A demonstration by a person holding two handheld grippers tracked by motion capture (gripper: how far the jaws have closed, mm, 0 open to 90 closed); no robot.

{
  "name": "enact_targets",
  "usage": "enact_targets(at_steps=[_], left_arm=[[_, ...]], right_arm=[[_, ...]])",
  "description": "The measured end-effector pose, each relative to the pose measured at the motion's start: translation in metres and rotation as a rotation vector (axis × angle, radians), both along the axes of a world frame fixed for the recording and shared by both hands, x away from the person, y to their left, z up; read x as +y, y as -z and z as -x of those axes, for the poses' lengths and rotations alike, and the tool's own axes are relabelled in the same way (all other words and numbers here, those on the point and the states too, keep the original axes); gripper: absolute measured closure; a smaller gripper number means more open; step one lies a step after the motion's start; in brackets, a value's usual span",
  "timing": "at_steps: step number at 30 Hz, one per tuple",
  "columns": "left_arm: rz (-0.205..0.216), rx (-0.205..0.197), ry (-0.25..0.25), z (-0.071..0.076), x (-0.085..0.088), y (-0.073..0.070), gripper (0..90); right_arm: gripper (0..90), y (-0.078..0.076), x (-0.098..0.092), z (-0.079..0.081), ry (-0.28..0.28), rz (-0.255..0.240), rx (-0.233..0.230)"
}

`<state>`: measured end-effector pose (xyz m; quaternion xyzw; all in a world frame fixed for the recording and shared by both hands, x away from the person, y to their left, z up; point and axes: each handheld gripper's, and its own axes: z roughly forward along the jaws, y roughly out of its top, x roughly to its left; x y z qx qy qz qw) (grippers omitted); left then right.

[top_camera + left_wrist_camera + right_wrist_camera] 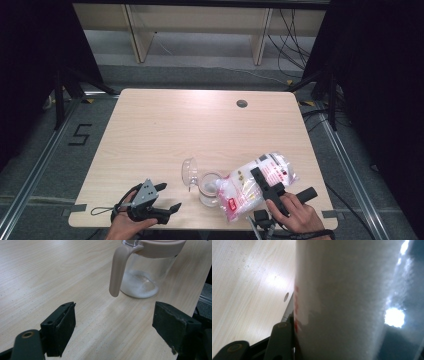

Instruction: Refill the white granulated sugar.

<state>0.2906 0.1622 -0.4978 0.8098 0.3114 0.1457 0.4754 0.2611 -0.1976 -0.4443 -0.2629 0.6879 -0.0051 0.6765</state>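
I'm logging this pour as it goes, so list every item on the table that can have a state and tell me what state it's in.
Glass jar: upright, lid flipped open, a little white powder at the bottom.
Bag of white powder: tilted toward the jar, mostly full, clamped.
Right gripper: shut on the bag.
Left gripper: open, holding nothing, beside the jar.
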Motion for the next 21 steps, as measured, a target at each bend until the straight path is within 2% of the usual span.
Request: enact_targets(at_steps=[2,3,12,14,20,21], left_arm=[[-0.001,-0.001,0.000,0.0000,0.0001,0.0000,18.3],[0.000,0.000,0.000,-0.0001,0.0001,0.0000,18.3],[0.000,0.001,0.000,-0.0003,0.0003,-0.0001,18.3],[0.000,0.001,-0.001,-0.0003,0.0001,0.0003,18.3],[0.001,-0.001,-0.002,-0.0002,0.0001,0.0002,18.3],[-0.001,0.000,-0.001,-0.0002,0.0002,0.0002,18.3]], right_arm=[[53.6,0.0014,-0.0008,0.0011,0.017,-0.029,0.004],[53.6,0.0005,-0.0005,0.0005,0.013,-0.016,0.005],[53.8,0.0015,-0.0013,0.0007,0.018,-0.022,0.011],[53.9,0.0001,-0.0004,-0.0004,0.006,0.004,0.009],[54.1,-0.0007,-0.0008,-0.0004,0.005,0.004,0.008],[54.1,-0.0005,-0.0008,0.0001,0.011,-0.014,0.011]])
